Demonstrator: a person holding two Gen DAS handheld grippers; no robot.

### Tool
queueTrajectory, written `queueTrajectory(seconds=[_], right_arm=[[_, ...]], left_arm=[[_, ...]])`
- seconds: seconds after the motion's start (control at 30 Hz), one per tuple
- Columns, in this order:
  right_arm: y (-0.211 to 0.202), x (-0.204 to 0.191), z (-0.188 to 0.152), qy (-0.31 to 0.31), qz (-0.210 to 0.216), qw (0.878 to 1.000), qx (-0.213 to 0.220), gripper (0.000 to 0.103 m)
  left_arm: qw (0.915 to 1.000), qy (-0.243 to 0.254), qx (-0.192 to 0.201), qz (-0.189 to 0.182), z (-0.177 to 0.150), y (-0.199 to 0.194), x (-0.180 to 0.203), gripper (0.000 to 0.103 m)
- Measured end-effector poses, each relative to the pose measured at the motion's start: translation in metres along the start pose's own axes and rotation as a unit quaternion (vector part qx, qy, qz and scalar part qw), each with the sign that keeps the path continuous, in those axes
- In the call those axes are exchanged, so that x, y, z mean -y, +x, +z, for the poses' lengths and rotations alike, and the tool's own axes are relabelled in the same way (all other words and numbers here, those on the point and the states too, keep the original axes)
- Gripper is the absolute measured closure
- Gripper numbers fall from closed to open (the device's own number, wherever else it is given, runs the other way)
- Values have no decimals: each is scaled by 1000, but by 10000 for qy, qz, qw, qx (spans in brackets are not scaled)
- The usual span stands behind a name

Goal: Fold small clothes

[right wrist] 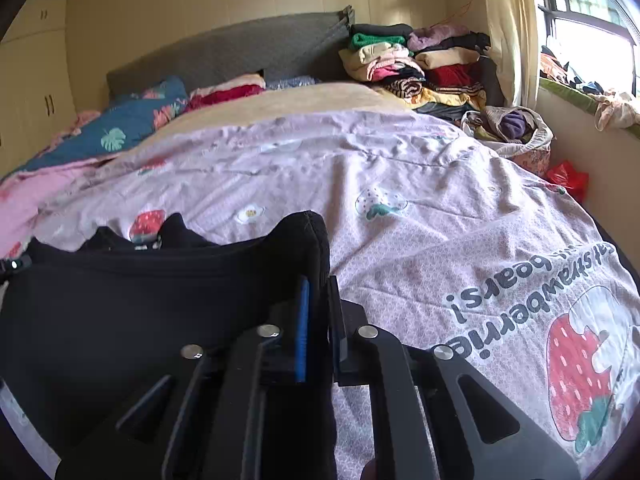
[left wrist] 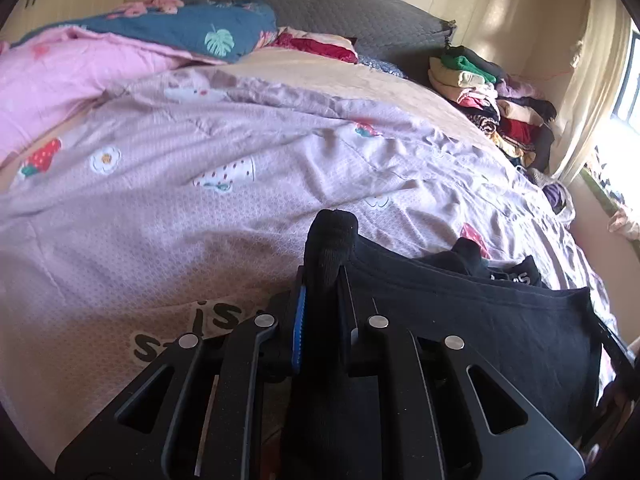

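Both tools, left (left wrist: 324,276) and right (right wrist: 318,284), grip the black garment's (left wrist: 480,320) corners; open quilt (right wrist: 400,200) ahead, clothes pile (right wrist: 420,64) far right.

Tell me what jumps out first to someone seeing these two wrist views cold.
A black garment fills the near foreground, stretched between the left gripper and the right gripper, whose jaws each pinch one bunched corner. Beneath it spreads a lilac strawberry-print quilt covering the bed. At the far corner by the headboard rises a bright pile of folded clothes, beside the sunlit window.
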State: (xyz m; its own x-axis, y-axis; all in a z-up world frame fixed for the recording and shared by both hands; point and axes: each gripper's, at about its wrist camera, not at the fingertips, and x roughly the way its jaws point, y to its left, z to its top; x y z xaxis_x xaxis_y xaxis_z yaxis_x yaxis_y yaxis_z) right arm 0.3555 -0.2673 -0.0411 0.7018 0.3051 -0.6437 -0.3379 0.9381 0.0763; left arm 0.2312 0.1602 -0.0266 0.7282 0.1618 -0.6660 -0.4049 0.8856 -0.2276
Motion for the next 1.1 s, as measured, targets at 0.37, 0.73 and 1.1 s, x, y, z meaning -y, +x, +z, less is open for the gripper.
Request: queueTrajectory(seconds=[0.37,0.73,1.1], right_arm=[[-18,3,-1,355,215,9986,-325,34],[-58,11,-1,707,539,9952,-399,19],[-89,13,-20,821,640,9935,-458,18]], left_arm=[[9999,129,-108,7,-4,-16,7,73],[9997,212,-50,-65,-13,-45,12,47],[9996,248,-35,-101,-22,-70,12,36]])
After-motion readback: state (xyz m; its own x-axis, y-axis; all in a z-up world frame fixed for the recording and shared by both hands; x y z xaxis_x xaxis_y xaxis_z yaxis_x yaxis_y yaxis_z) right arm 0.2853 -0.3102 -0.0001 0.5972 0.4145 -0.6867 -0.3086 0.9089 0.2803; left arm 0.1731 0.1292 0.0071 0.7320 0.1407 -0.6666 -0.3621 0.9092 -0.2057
